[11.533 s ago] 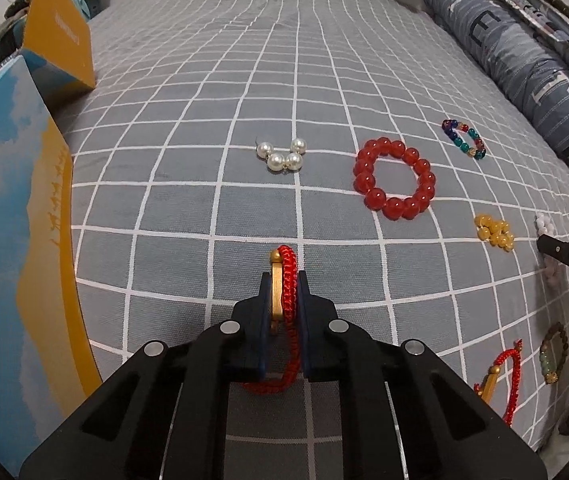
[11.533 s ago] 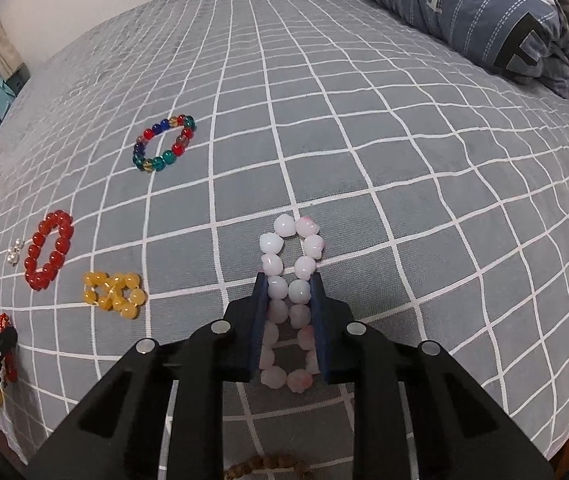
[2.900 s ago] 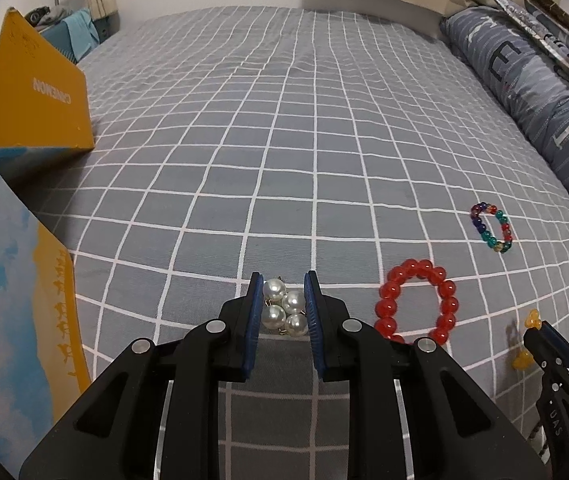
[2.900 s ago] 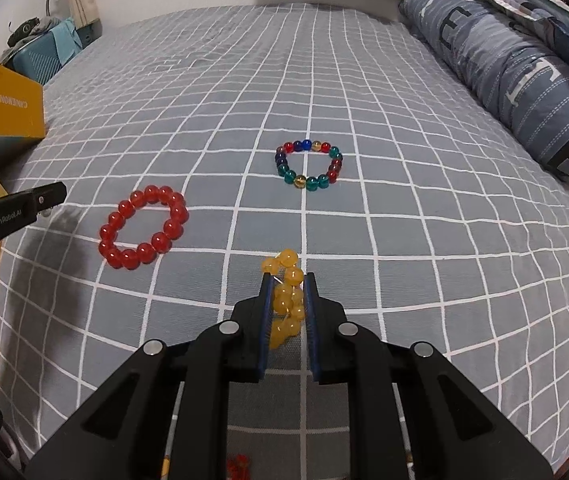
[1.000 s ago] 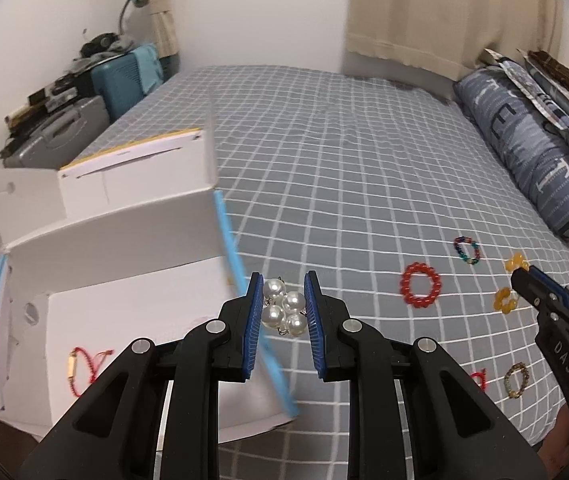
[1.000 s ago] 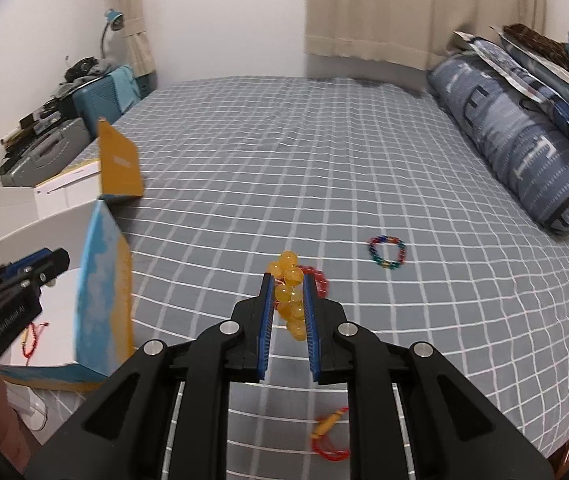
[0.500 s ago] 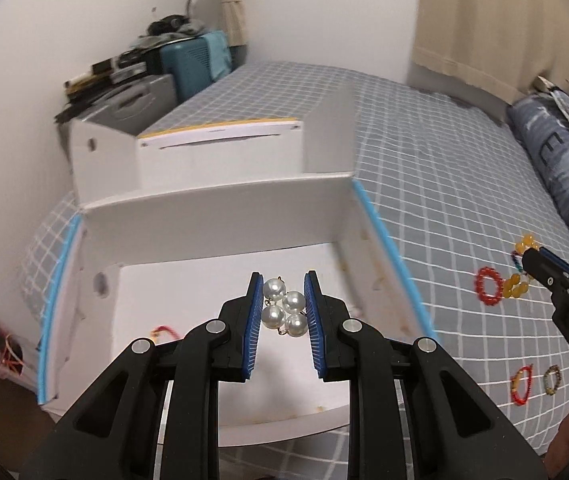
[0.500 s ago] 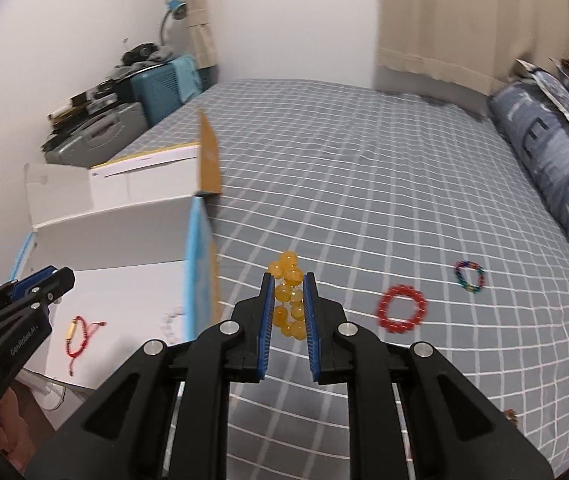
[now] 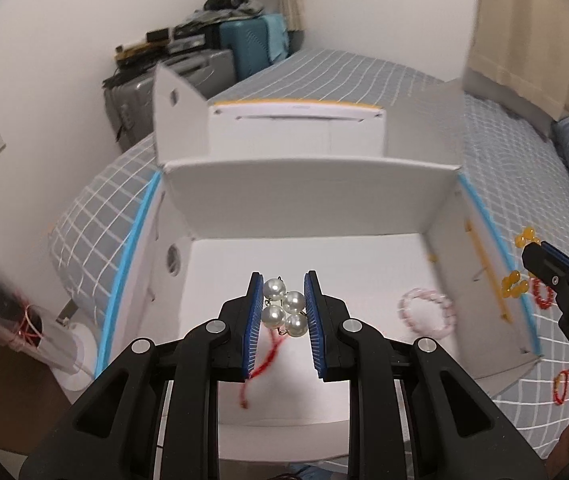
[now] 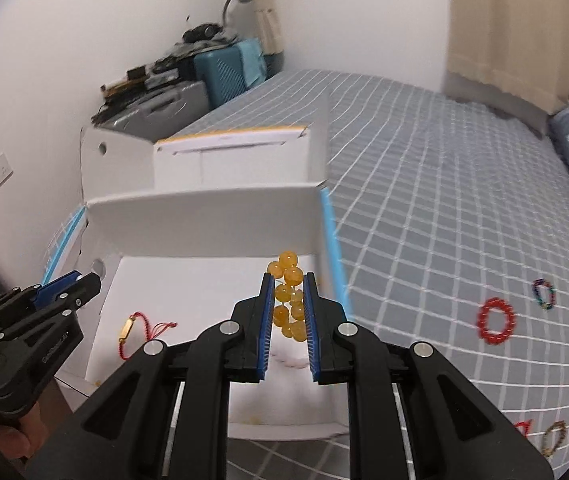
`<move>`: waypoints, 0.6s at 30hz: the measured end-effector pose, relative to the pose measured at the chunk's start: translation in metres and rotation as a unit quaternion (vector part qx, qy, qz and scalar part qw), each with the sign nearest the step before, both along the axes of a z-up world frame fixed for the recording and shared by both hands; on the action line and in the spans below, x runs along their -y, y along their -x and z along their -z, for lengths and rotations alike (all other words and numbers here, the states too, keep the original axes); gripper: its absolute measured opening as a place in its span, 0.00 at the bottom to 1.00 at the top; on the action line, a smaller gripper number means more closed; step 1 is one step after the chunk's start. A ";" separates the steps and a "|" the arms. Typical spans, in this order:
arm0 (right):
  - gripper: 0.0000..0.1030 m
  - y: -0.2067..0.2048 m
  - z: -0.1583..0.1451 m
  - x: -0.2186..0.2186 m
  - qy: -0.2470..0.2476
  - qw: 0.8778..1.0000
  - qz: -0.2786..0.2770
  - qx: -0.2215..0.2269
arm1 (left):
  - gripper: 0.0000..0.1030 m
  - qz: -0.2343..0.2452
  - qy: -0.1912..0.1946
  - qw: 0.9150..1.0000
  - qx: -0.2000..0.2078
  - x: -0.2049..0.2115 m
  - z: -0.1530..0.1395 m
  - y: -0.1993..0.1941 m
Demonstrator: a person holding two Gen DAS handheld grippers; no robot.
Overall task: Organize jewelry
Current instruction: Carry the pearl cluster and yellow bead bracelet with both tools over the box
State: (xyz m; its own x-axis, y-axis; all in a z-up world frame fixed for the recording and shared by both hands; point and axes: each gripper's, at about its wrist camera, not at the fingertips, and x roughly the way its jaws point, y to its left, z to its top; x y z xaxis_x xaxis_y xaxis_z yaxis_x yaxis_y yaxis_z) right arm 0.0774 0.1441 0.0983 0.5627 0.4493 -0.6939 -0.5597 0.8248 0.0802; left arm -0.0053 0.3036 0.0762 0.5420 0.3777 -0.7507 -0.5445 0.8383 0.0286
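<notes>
A cluster of four white pearl beads (image 9: pixel 284 307) sits pinched between the left gripper's (image 9: pixel 284 312) blue-padded fingers (image 9: pixel 253 320), above the open white cardboard box (image 9: pixel 308 196). A string of amber-yellow round beads (image 10: pixel 289 298) is clamped in the right gripper (image 10: pixel 288 316) over the box's right side. Inside lie a pale pink bead bracelet (image 9: pixel 426 311) and a red cord bracelet with a gold tube (image 10: pixel 134 330). A red bead bracelet (image 10: pixel 495 321) lies on the grey checked bed (image 10: pixel 424 208).
</notes>
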 end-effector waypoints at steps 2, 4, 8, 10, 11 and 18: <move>0.13 -0.003 0.011 -0.012 0.009 1.000 -0.003 -0.011 | 0.20 -0.005 0.003 1.000 -0.003 -0.007 0.007 0.002; 0.13 -0.006 0.021 -0.020 0.018 1.000 -0.007 -0.023 | 0.20 -0.008 0.012 1.000 -0.009 -0.014 0.015 0.002; 0.13 -0.010 0.038 -0.030 0.035 0.999 -0.008 -0.039 | 0.20 -0.018 0.021 0.999 -0.027 -0.025 0.031 0.002; 0.13 -0.011 0.044 -0.031 0.038 0.998 -0.007 -0.046 | 0.20 -0.017 0.027 0.999 -0.030 -0.029 0.035 0.002; 0.13 -0.012 0.046 -0.032 0.041 0.998 -0.005 -0.048 | 0.20 -0.017 0.029 0.999 -0.031 -0.030 0.037 0.002; 0.13 -0.017 0.060 -0.037 0.059 0.996 -0.001 -0.065 | 0.20 -0.017 0.036 0.998 -0.039 -0.034 0.045 -0.001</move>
State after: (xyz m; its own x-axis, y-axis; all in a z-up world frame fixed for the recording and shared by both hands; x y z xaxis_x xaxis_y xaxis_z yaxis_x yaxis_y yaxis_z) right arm 0.0943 0.1811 0.0380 0.4645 0.3605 -0.8089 -0.5522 0.8320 0.0537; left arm -0.0044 0.3371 0.0312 0.4678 0.3388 -0.8163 -0.5715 0.8205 0.0130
